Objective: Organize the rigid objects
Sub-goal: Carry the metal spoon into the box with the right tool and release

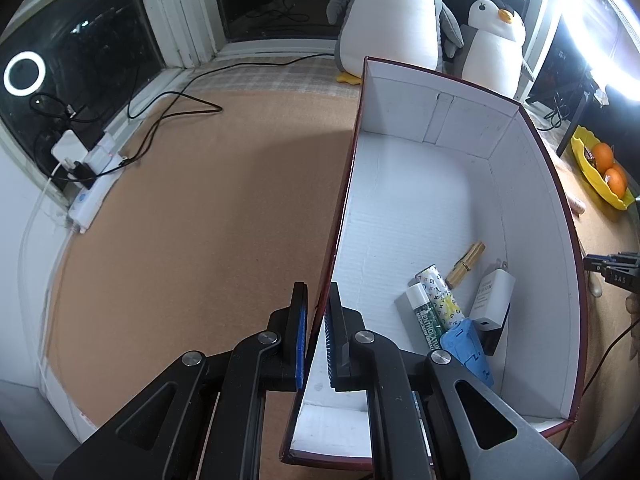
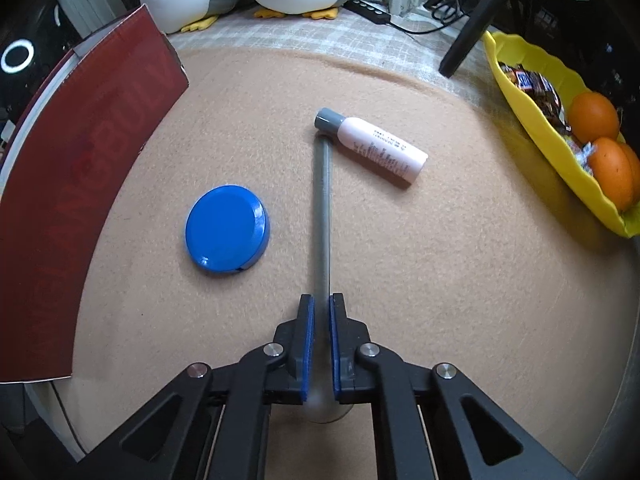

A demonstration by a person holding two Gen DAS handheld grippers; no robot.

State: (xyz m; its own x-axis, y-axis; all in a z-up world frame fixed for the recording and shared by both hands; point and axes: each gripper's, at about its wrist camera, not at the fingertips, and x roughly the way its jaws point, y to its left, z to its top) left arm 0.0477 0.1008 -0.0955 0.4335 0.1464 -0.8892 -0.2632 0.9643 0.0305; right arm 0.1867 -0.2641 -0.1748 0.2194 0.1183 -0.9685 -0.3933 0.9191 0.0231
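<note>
My left gripper (image 1: 317, 320) is shut on the left wall of a red box with a white inside (image 1: 420, 208). The box holds a wooden clothespin (image 1: 466, 264), a patterned tube (image 1: 440, 296), a green-labelled stick (image 1: 424, 312), a white charger (image 1: 492, 294) and a blue item (image 1: 470, 346). My right gripper (image 2: 322, 312) is shut on a grey spoon (image 2: 322, 200) whose handle points away across the mat toward a pink bottle with a grey cap (image 2: 376, 146). A blue round lid (image 2: 226, 236) lies left of the spoon. The box's red outer wall (image 2: 76, 184) stands at the left.
A yellow tray (image 2: 536, 120) with oranges and snacks sits at the right. Two plush penguins (image 1: 400, 16) stand behind the box. A power strip with cables (image 1: 88, 160) lies at the left edge of the tan mat (image 1: 200, 220). A black stand leg (image 2: 476, 24) rises near the tray.
</note>
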